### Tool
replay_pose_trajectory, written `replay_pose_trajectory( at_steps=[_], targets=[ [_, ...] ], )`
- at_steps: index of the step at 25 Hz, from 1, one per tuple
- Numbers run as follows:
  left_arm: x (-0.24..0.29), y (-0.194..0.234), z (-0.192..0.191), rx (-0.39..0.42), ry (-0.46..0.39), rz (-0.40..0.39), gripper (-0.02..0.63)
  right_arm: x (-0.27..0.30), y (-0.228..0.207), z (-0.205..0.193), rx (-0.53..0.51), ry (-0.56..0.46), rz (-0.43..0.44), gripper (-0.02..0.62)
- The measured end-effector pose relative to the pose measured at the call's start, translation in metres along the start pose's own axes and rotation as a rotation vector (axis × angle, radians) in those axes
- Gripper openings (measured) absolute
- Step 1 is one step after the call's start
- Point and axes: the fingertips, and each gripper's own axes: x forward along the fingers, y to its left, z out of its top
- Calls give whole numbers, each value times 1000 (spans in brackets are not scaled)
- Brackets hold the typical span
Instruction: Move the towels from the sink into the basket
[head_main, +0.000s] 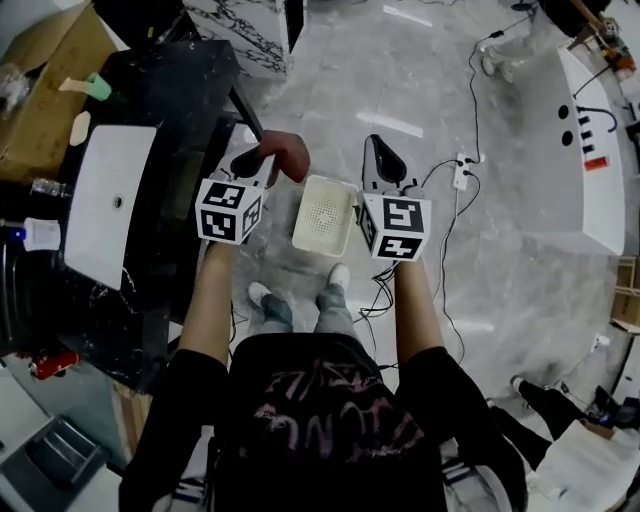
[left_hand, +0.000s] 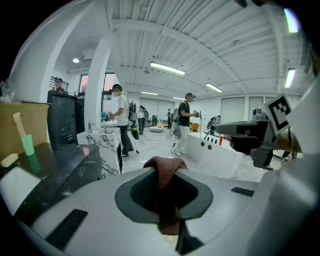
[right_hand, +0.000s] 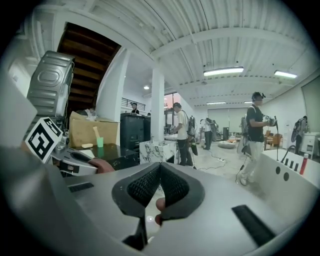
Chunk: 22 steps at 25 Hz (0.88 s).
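Towel, reddish-brown, is clamped in the left gripper and held in the air by the far left corner of the white basket on the floor. We find the right gripper closed, tips meeting on nothing, just right of the basket. The sink lies well to the left.

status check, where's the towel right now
Left gripper shut on towel; right gripper shut, empty. Towel beside basket, not in yet. Nothing visibly blocking.

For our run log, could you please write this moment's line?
left gripper: towel held | right gripper: shut | basket: on floor
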Motion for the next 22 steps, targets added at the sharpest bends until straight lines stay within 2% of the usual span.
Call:
replay_pose_trajectory(
  at_steps=[8,14,22],
  targets=[
    [59,-34,-42,-33,47,-98,52,8,-46,-63,26,80,-58,15],
    [92,-45,-100,-79,107,-129,52,16,-61,-128,58,148,-82,15],
    [136,-52,-194,-144,190,-127,52,37,-72,-239,149,230,-88,15]
  ],
)
